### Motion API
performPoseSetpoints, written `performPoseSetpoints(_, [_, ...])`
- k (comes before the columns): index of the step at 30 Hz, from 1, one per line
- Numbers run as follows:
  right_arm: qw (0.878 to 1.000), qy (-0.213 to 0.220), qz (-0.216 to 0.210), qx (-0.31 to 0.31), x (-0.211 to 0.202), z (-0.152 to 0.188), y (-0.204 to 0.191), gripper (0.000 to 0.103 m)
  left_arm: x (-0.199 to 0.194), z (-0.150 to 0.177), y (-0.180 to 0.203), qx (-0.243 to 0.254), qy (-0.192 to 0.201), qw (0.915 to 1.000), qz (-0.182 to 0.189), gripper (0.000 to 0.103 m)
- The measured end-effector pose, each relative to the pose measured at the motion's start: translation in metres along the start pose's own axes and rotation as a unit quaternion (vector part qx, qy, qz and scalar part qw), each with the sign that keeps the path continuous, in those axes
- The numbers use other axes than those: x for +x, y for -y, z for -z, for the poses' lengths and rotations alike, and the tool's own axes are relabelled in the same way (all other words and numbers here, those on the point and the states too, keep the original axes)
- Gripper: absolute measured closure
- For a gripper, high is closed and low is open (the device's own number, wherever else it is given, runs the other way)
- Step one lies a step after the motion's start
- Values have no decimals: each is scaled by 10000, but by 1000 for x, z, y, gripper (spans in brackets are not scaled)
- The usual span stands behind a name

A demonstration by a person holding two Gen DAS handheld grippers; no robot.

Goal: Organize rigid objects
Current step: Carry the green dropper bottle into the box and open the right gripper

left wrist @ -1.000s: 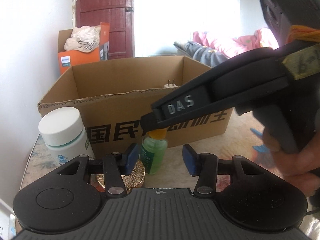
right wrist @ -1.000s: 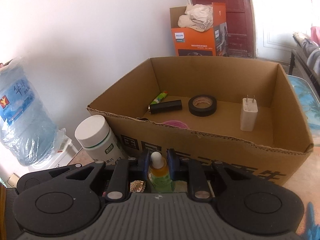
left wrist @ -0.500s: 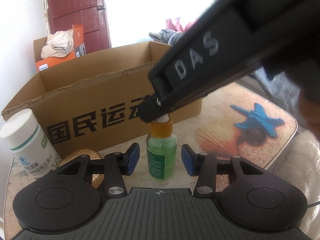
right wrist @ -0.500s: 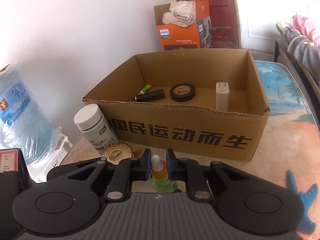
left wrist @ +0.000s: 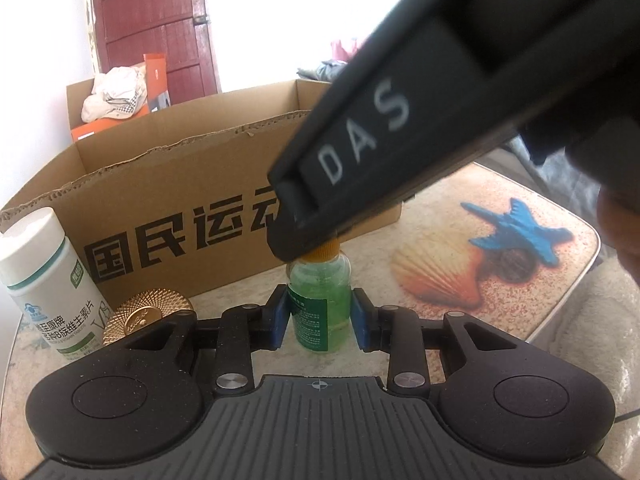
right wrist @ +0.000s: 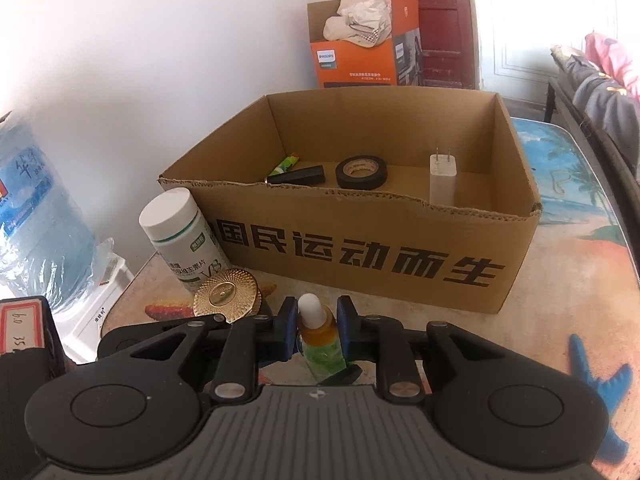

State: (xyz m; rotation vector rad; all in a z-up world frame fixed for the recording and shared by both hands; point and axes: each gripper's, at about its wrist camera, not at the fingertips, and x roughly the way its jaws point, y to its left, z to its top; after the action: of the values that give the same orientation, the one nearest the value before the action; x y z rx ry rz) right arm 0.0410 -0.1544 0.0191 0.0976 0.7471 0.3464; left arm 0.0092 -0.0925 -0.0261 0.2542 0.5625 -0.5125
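1. A small green dropper bottle (left wrist: 319,312) stood upright on the desk (left wrist: 440,240), in front of the cardboard box (right wrist: 360,256), as two hand-held grippers met on it
2. The right gripper (right wrist: 311,330) had its jaws clamped on the bottle's orange neck, under the white dropper tip
3. The left gripper (left wrist: 320,316) had its jaws on either side of the bottle's body; they had just been closing, with the blue pads (left wrist: 280,316) at or almost at the glass, and whether they pressed could not be told
4. The step in hand looked like securing the bottle before it went into the box, where a tape roll (right wrist: 361,174), a charger plug (right wrist: 442,178) and a dark stick (right wrist: 298,175) already lay; next would call for a firm hold and a lift over the near wall
5. A second earlier the left jaws stood wider and the bottle sat farther off
6. A white pill jar (right wrist: 182,240) and a gold disc (right wrist: 226,296) waited outside the box
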Motion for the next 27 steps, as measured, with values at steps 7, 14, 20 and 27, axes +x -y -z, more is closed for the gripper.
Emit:
performPoseSetpoints(7, [9995,279,-44,-106,-24,-5,-4,80,-15,-12,4,39,236,9997,-41,72])
performPoseSetpoints(14, [9930,952,-231,-658,-68,-53,-21,80,-47,-65,-7,87,762,9964,-350,72])
performPoseSetpoints(20, [9882,1141,-387,-947,-63,-115,-19,80,-36,-126,-41,-78,678,9971,-333,72])
performPoseSetpoints(27, [9949,440,-478,-770,16,-169,10,80,41,-161,-102,-1223,-355,9912,357,72])
